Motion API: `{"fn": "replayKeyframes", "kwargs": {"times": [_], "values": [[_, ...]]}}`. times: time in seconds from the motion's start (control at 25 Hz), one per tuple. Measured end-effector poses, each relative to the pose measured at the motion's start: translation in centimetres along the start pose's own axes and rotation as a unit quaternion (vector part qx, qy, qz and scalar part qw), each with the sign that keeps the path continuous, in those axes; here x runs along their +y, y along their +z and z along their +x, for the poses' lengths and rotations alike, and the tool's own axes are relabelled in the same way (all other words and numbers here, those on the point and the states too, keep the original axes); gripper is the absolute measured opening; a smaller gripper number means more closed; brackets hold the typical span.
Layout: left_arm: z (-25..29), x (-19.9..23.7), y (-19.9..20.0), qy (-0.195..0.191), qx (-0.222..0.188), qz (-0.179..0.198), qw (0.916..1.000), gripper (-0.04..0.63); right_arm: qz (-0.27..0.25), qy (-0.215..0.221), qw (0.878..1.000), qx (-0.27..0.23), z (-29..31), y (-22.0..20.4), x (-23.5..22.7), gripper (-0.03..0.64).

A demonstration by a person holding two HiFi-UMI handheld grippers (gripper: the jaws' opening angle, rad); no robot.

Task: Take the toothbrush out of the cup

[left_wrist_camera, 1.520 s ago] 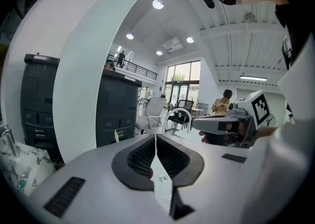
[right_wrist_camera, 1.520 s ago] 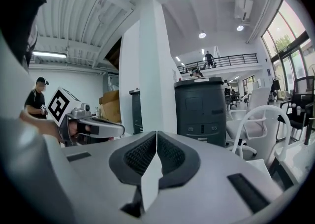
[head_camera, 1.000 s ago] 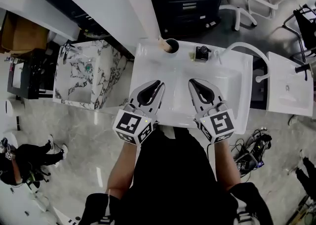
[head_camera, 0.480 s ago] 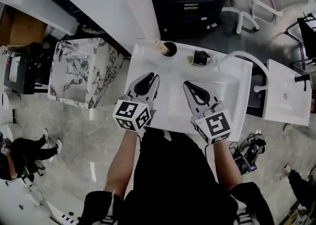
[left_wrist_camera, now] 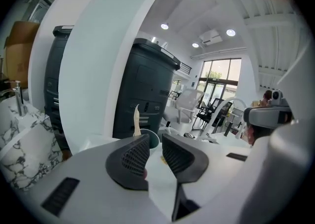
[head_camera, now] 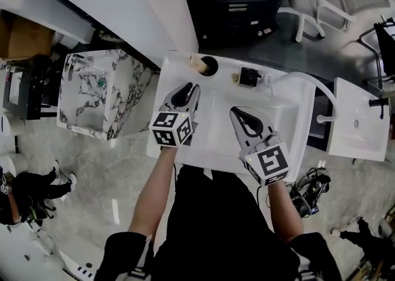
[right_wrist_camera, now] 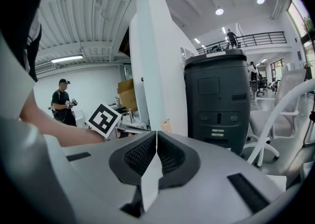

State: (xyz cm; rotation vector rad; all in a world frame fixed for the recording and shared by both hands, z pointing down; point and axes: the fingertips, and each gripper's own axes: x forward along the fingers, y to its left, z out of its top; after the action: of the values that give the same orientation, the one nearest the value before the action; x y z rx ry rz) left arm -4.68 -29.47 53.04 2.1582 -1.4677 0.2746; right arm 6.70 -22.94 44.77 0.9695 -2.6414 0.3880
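Observation:
A dark cup [head_camera: 209, 65] stands at the back of the white sink counter [head_camera: 210, 144], with a pale toothbrush [head_camera: 197, 62] leaning out of its left side. My left gripper [head_camera: 192, 88] hovers just short of the cup. In the left gripper view its jaws [left_wrist_camera: 155, 150] stand open; they have just been opening, with nothing between them. The toothbrush [left_wrist_camera: 136, 119] and cup [left_wrist_camera: 151, 138] rise right beyond the tips. My right gripper [head_camera: 237, 113] hangs over the basin, shut and empty [right_wrist_camera: 156, 139].
A small black fitting [head_camera: 250, 76] sits right of the cup, with a curved white spout [head_camera: 308, 76] beyond it. A marble-patterned basin [head_camera: 92, 94] stands to the left and another white basin [head_camera: 358, 119] to the right. A dark cabinet [left_wrist_camera: 147, 85] rises behind the counter.
My left gripper has moved forward over the counter toward the cup. The right gripper has shifted only slightly.

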Motion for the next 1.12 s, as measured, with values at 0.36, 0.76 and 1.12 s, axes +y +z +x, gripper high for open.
{"fn": "replayKeyframes", "kwargs": {"times": [0.36, 0.76, 1.12], "values": [[4.0, 2.6, 0.0, 0.029, 0.014, -0.02, 0.9993, 0.103, 0.019, 0.018, 1.0, 0.004, 1.1, 0.0, -1.3, 0.032], [6.2, 3.6, 0.8, 0.046, 0.012, -0.016, 0.9988, 0.115, 0.028, 0.022, 0.999, 0.012, 1.1, -1.0, -2.4, 0.032], [6.9, 4.0, 1.7, 0.056, 0.006, -0.021, 0.9982, 0.081, 0.031, 0.021, 0.999, 0.013, 1.1, -1.0, -2.8, 0.032]]}}
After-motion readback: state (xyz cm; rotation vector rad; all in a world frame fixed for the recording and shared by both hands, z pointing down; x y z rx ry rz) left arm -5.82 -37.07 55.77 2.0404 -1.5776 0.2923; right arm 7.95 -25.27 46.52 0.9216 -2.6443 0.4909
